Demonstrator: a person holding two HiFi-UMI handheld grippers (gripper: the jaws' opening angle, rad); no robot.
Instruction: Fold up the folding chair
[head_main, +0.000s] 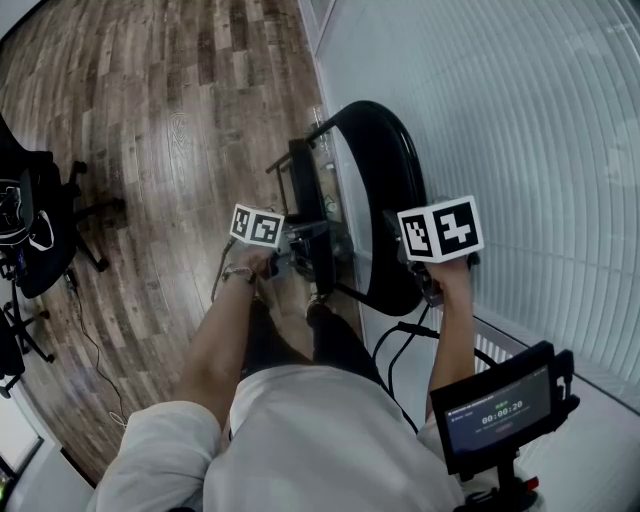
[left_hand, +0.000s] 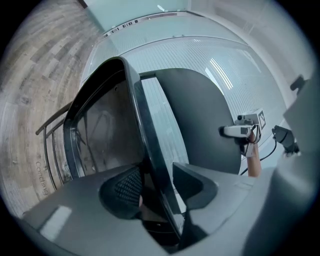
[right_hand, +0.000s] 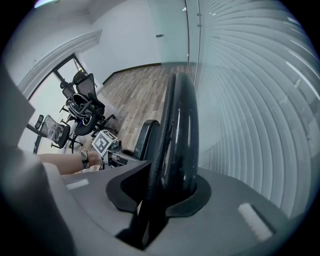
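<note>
Here, folding chair (head_main: 392, 200) upright at floor's (head_main: 180, 120) wall edge, right gripper (right_hand: 163, 191) pinching its rim, left gripper (left_hand: 157, 192) spread round seat edge, screen (head_main: 500, 410) text unreadable.

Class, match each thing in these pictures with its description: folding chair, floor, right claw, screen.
Things:
1. folding chair
2. floor
3. right claw
4. screen

Descriptions:
A. wooden planks
B. shut on the folding chair
C. lit, showing digits
D. black, standing next to the ribbed wall

Pairs: 1-D; 2-A; 3-B; 4-C
</note>
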